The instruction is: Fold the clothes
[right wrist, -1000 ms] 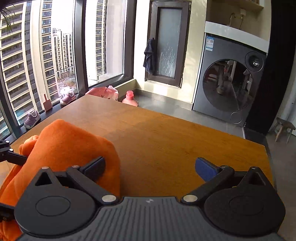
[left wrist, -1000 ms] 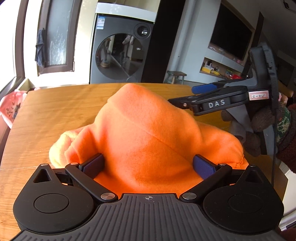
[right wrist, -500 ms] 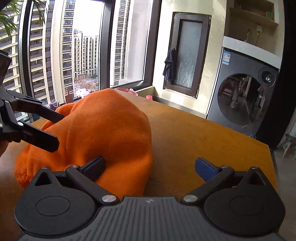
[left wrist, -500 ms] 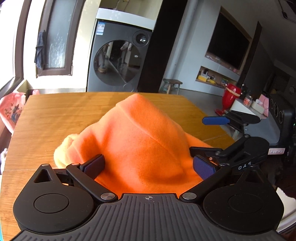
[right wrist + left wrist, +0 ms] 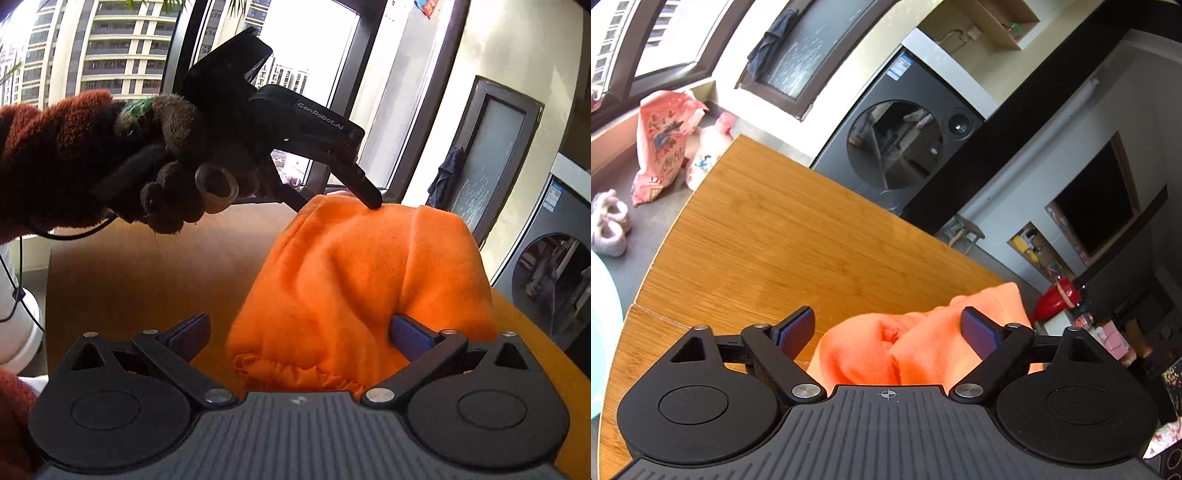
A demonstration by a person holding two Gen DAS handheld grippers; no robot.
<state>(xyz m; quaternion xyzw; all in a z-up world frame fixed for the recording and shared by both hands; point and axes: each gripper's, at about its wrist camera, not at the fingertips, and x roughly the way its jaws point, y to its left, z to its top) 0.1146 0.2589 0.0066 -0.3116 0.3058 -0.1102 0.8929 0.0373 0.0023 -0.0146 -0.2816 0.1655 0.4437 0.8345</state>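
While the orange fleece [image 5: 362, 280] sits heaped on the wooden table [image 5: 768, 240], we hold a gripper at each end of it. In the left wrist view, our left gripper [image 5: 886, 328] has its blue pads [image 5: 979, 332] apart; the jaws have just been closing, and a bunched fold of the fleece [image 5: 916, 343] lies between them, against the right-hand pad and clear of the left-hand one. In the right wrist view, our right gripper [image 5: 299, 328] stands wide apart: the fleece covers the right-hand pad [image 5: 410, 332], and the left-hand pad is bare over the table. The gloved left hand [image 5: 173, 177] shows there too, with its gripper's black finger tip resting on the top of the heap. Beyond the table stand a grey washing machine [image 5: 905, 147], a pink bag [image 5: 661, 147] on the floor by the window, and pale slippers [image 5: 609, 225] beside it.
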